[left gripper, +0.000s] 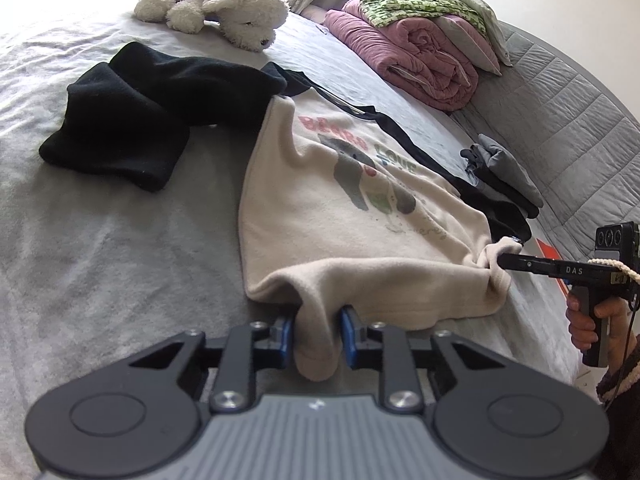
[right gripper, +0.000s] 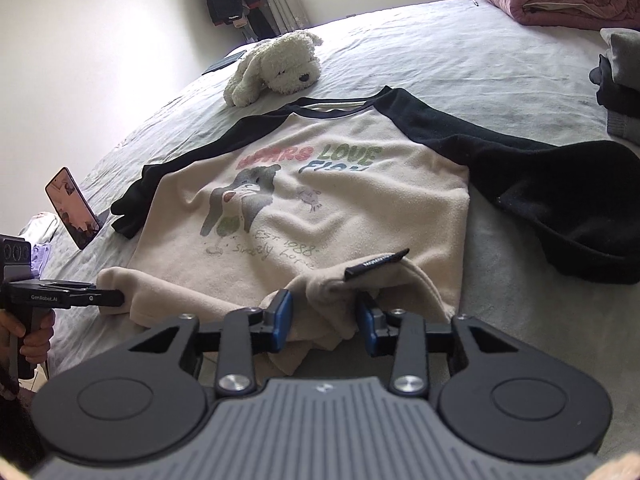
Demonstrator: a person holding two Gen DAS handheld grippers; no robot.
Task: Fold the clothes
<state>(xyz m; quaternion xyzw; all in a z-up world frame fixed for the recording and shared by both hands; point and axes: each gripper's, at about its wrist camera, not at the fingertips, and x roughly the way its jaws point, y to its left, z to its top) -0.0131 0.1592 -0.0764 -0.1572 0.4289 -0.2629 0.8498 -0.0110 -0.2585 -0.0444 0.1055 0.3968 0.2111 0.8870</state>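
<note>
Left wrist view shows the bed (left gripper: 100, 240) filling most of the frame, its grey cover the surface that everything lies on. Spread across it is the shirt (left gripper: 340, 200), cream-bodied with black sleeves and a printed front, lying face up with its collar toward the far side of the bed and its hem at the near edge. That flat, face-up lie suits a fold that brings the hem up over the print. Beyond the shirt's collar rests a plush dog (left gripper: 224, 4), and to the far right of the shirt is a pile of bedding (left gripper: 416, 44), both well clear of it. At the shirt's hem, the left gripper (left gripper: 318, 336) has its blue pads pressed on a hanging fold of cream cloth at one corner. The right gripper (right gripper: 324, 320) is at the other hem corner, where cloth is bunched between its pads (right gripper: 282, 316); the grip looks looser there, though the cloth appears pinched. Holding both corners keeps the hem taut, probably so that it can be lifted evenly.
</note>
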